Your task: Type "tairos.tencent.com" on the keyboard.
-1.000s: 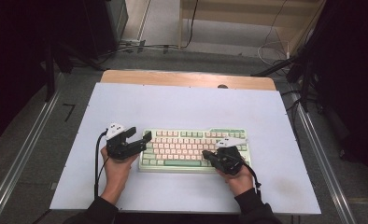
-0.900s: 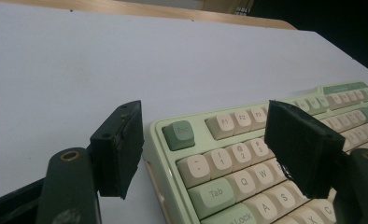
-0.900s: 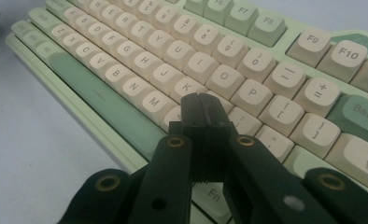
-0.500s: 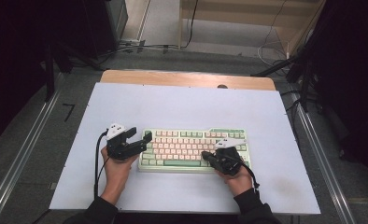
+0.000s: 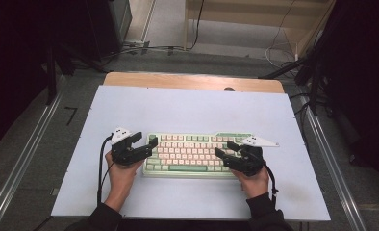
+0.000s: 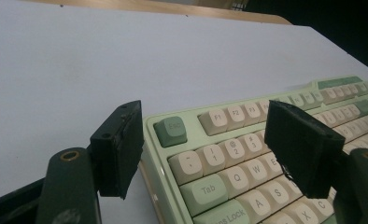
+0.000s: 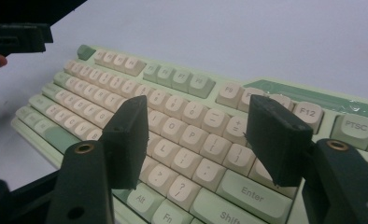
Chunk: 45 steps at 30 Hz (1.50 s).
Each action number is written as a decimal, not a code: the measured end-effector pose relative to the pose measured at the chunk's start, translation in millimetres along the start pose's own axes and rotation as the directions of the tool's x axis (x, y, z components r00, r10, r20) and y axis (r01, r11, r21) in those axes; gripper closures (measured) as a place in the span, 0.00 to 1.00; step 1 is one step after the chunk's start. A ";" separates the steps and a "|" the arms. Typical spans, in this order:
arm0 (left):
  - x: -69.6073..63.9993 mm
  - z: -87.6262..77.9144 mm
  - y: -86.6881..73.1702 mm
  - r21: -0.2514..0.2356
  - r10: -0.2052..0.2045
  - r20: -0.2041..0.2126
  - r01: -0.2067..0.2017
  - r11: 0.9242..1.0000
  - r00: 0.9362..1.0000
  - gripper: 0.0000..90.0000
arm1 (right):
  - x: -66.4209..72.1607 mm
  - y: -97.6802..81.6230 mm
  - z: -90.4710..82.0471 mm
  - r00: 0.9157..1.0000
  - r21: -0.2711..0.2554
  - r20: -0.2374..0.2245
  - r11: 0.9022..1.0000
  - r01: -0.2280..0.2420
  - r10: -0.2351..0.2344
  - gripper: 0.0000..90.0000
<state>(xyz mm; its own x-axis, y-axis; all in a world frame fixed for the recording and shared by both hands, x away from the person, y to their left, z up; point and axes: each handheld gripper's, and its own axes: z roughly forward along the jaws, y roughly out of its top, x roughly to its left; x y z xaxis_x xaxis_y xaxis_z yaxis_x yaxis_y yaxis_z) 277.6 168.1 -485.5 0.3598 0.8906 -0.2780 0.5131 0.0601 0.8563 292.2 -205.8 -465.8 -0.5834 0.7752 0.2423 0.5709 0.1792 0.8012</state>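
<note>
A green and cream keyboard (image 5: 197,154) lies on the white table top, near its front edge. My left gripper (image 5: 146,140) is open at the keyboard's left end. In the left gripper view (image 6: 205,126) one jaw stands outside the keyboard (image 6: 229,149) and the other over the number keys, touching nothing. My right gripper (image 5: 224,149) hovers open over the right half of the keys. Its jaws have just been opening, and in the right gripper view (image 7: 198,112) nothing is pressed between them above the keyboard (image 7: 173,79). The left gripper (image 7: 18,37) shows at the top left there.
The white table top (image 5: 187,110) has a wooden strip (image 5: 192,81) along its far edge. Metal rails (image 5: 19,163) run along both sides. Cables (image 5: 279,53) lie on the floor beyond the table.
The right gripper's jaws went from shut to open, and that hand shifted a little to the right and lifted. The left hand and the keyboard kept still.
</note>
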 end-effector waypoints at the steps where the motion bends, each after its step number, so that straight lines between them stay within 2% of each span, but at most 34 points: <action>1: -0.3 0.4 -0.2 0.001 0.000 0.002 0.000 1.000 1.000 0.32 | -0.9 0.1 0.0 1.000 0.001 -0.001 1.000 -0.006 0.006 0.39; 4: -1.2 1.3 -0.6 0.002 0.000 0.004 0.000 1.000 1.000 0.32 | -2.0 0.3 0.3 1.000 0.008 -0.003 1.000 -0.020 0.020 0.39; 22: -4.3 3.9 -2.1 0.016 0.011 0.022 -0.011 1.000 1.000 0.32 | -2.5 -0.4 2.8 1.000 0.021 -0.001 0.999 -0.025 0.025 0.38; 33: -19.3 10.7 -3.9 0.040 0.046 0.051 -0.048 0.998 0.998 0.32 | 0.4 -0.5 6.1 1.000 0.034 -0.008 0.999 -0.013 0.013 0.38; 35: -22.5 11.9 -3.7 0.034 0.047 0.084 -0.050 0.998 0.995 0.39 | 1.3 -0.4 6.4 1.000 0.034 -0.009 0.999 -0.010 0.010 0.38; 38: -29.4 15.4 -2.9 0.038 0.059 0.144 -0.065 0.997 0.988 0.59 | 1.5 -0.3 6.3 1.000 0.037 -0.008 0.999 -0.010 0.011 0.38; 41: -37.0 21.5 -1.1 0.078 0.078 0.196 -0.095 0.992 0.977 0.85 | 1.5 -0.2 5.9 1.000 0.034 -0.008 0.999 -0.012 0.012 0.38; 43: -41.8 26.2 -0.3 0.106 0.101 0.217 -0.126 0.986 0.971 0.98 | 1.4 -0.2 6.2 1.000 0.037 -0.009 0.999 -0.011 0.012 0.38; 45: -45.8 32.4 0.5 0.139 0.107 0.228 -0.141 0.980 0.968 1.00 | 1.6 -0.1 6.3 1.000 0.037 -0.008 0.999 -0.011 0.012 0.38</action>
<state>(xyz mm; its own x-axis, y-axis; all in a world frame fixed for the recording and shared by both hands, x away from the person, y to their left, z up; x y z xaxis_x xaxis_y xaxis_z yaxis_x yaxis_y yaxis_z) 286.6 112.7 -486.5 0.5806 0.7659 -0.2764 0.5603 -0.1295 0.8181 294.9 -200.7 -469.0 -0.5813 0.7723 0.2561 0.5986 0.1927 0.7775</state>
